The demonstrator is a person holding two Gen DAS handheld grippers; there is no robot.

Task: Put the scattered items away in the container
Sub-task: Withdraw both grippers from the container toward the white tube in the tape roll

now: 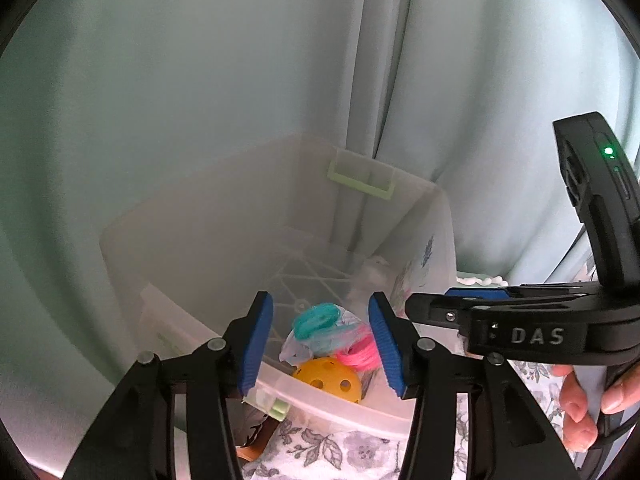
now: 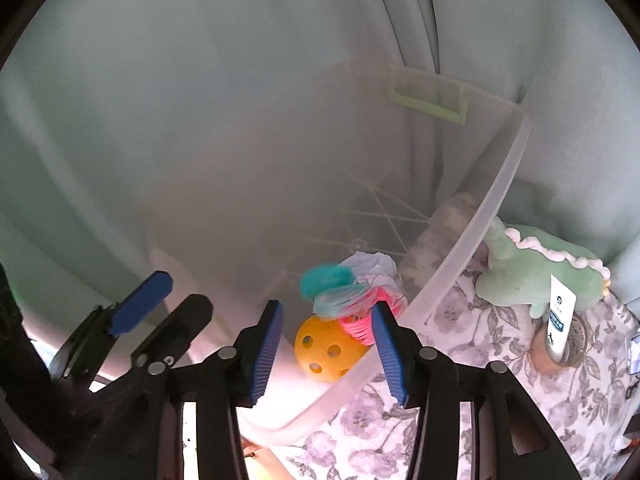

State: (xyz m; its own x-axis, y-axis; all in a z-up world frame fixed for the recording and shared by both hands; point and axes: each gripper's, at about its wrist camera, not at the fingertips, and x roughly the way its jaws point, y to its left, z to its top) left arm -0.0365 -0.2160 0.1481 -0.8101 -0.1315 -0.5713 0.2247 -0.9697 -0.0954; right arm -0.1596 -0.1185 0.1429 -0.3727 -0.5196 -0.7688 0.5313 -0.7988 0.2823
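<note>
Drop-off step, both grippers over the container. In the left wrist view, lower left to centre, the left gripper stands with its blue pads spread and nothing between them; the gap looks straight down into the translucent container, which fills the middle of the frame. On the container floor, low centre, lie a teal yarn skein, a pink yarn skein, a crumpled bag and a yellow perforated ball, all touching in one heap against the near wall. At right of the same frame the right gripper reaches in sideways above the rim, a hand on its handle at the lower right edge. In the right wrist view its pads are likewise spread and empty, framing the ball and the pink skein below. Further right in that view, outside the container wall, a green plush dinosaur lies on the flowered cloth just beside the rim, and near the right edge a white tube stands upright inside a tape roll. Judgement: the release is done, the task is partly complete, and at least these three items remain out. The next move calls for lifting clear of the rim and carrying the right gripper to the right toward the plush, which is soft and bulky and would want a wide opening and a pinch on a limb or the neck. The tube may tip if the roll is taken first.
</note>
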